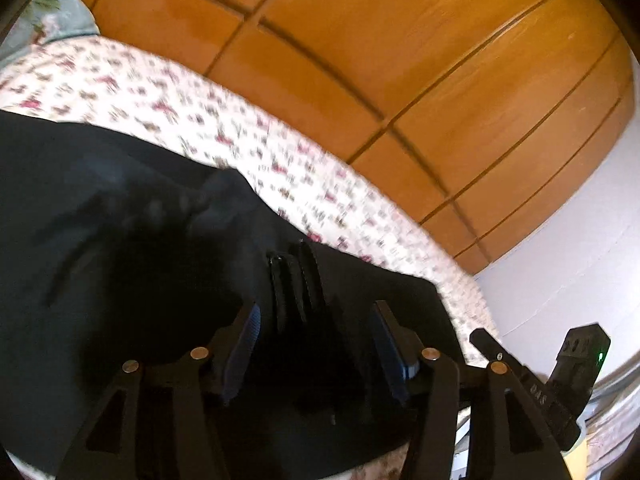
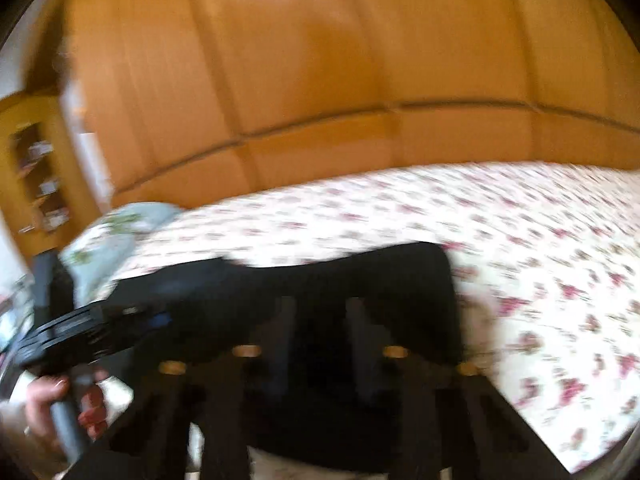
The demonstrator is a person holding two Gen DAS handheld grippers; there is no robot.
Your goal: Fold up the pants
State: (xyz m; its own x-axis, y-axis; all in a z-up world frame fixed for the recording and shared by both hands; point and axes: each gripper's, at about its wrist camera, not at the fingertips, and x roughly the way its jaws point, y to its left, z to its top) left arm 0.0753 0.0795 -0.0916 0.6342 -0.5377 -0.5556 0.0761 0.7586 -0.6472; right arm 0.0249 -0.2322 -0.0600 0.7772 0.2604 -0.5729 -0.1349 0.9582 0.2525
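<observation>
The black pants (image 1: 120, 220) lie on the floral bedspread (image 1: 168, 96), near its front edge. Above them the left gripper (image 1: 316, 332) has its jaws spread apart, holding nothing. The right gripper (image 2: 318, 320) is blurred; its grip cannot be told.

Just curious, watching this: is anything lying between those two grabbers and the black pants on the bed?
Nothing visible. The left hand-held gripper and right hand-held gripper hang directly over the black pants, which lie on the floral bedsheet. The pillow sits off to the side.
</observation>
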